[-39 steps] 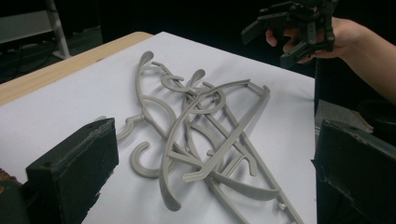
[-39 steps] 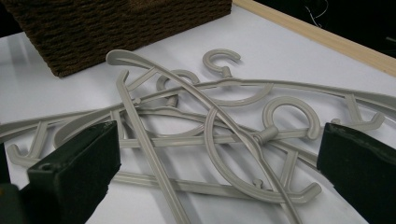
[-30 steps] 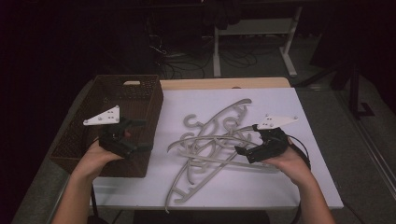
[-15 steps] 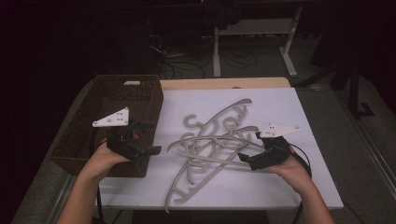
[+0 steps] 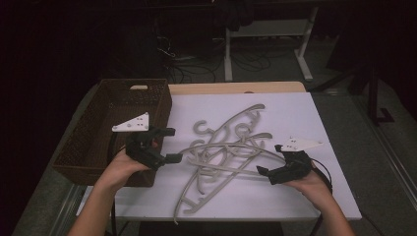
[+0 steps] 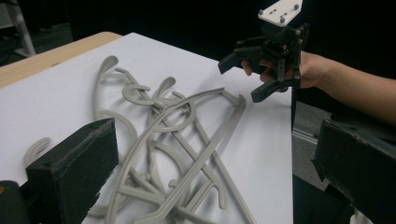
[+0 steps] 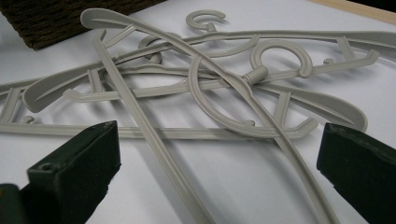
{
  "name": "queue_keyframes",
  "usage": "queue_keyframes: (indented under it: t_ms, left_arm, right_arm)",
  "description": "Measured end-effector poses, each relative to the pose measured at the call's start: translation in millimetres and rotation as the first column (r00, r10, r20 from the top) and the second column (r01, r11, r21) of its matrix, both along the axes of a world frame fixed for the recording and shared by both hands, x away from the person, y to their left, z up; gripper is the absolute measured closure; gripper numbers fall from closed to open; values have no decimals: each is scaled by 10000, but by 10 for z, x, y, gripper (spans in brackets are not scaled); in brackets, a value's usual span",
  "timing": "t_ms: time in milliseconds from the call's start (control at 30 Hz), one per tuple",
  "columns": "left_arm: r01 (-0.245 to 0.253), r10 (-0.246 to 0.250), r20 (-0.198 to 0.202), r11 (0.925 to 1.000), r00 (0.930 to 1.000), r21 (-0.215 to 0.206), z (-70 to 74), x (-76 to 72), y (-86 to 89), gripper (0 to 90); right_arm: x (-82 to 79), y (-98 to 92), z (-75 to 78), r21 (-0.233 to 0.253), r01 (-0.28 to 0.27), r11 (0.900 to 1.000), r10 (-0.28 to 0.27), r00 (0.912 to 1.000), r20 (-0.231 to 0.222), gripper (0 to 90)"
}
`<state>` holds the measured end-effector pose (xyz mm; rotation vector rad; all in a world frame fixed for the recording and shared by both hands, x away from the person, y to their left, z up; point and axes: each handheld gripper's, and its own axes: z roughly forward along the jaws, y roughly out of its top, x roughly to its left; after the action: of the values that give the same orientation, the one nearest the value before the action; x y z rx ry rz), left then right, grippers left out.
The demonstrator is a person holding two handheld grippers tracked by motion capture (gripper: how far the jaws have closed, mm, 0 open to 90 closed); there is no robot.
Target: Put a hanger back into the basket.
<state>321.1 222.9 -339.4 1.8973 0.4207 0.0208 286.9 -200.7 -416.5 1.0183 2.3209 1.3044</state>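
Note:
Several grey plastic hangers (image 5: 221, 152) lie tangled in a heap on the white sheet (image 5: 295, 118) at mid-table. My left gripper (image 5: 174, 145) hovers at the heap's left edge, next to the basket, jaws open and holding nothing. My right gripper (image 5: 269, 160) stands open at the heap's right edge, also holding nothing. In the left gripper view the hangers (image 6: 177, 140) spread ahead of the wide jaws of the left gripper (image 6: 215, 149), with the right gripper (image 6: 247, 77) beyond them. In the right gripper view, hanger arms (image 7: 210, 93) run between and past the spread jaws of the right gripper (image 7: 217, 154).
A brown woven basket (image 5: 98, 142) sits at the table's left side, touching the sheet's edge. Bare white sheet lies beyond and right of the heap. The wooden table edge (image 5: 236, 87) shows at the back. Desk legs and cables stand on the dark floor behind.
My left gripper has moved right from over the basket's corner to the heap's left edge. My right gripper has drifted slightly toward the near edge. The hangers have not shifted.

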Motion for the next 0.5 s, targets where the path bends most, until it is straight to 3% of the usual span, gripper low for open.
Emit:
queue_keyframes:
  t_ms: [500]
  left_arm:
    - [513, -511, -81, 9983, 9987, 279, -40, 157, -414, 0]
  right_arm:
    - [-68, -77, -79, -44, 91, 9999, -91, 10000, 15, 0]
